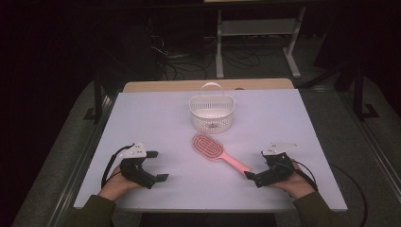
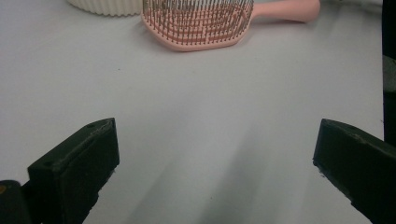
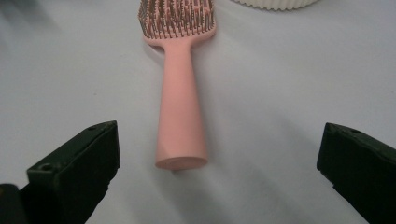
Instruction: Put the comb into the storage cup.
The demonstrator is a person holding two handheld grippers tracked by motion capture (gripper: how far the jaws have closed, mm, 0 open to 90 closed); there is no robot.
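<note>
Both my jaws stand wide on the right gripper (image 3: 219,172), lined up with the brush (image 3: 180,116) handle lying on the tabletop (image 1: 142,113) before the basket (image 1: 212,113), ready, I judge, to close on it; left gripper (image 1: 158,166) rests wide, empty.

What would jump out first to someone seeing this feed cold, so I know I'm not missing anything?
The pink hairbrush lies bristles up at mid-table, its handle pointing toward the right gripper. That gripper's jaws stand wide open just short of the handle's end, not touching it. Behind the brush stands a white basket with an upright handle, and the left gripper rests open on the white table to the left.
</note>
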